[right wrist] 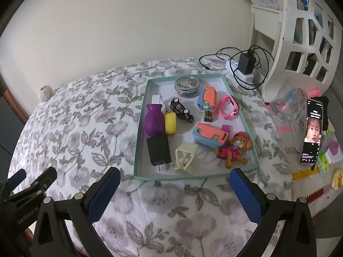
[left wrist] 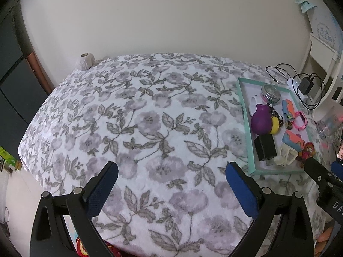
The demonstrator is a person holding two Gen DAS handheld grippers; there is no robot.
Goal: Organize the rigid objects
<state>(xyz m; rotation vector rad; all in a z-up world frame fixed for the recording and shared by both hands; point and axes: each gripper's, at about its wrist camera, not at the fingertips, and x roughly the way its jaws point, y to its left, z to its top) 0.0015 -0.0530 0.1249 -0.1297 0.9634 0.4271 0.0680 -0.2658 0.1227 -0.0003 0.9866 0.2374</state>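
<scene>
A shallow teal-rimmed tray [right wrist: 137, 150] lies on the flowered bedspread and holds several small rigid things. Among them are a purple vase [right wrist: 153, 120], a yellow piece [right wrist: 170, 123], a black charger plug [right wrist: 158, 150], a cream clip [right wrist: 185, 155], two orange-and-blue toys [right wrist: 211, 136], a dog figurine [right wrist: 234, 150], a pink watch [right wrist: 229, 107], a round tin [right wrist: 187, 86] and a black toy car [right wrist: 182, 111]. My right gripper [right wrist: 174, 175] is open, just short of the tray's near rim, holding nothing. My left gripper [left wrist: 172, 171] is open over bare bedspread, left of the tray [left wrist: 246, 128].
Right of the tray stand a phone [right wrist: 313, 130], a glass jar [right wrist: 287, 105] and scattered colourful blocks [right wrist: 310, 175]. A power strip with a black charger and cables [right wrist: 246, 64] sits behind, beside a white lattice shelf [right wrist: 300, 32]. A pale ball [left wrist: 86, 61] rests at the bed's far left corner.
</scene>
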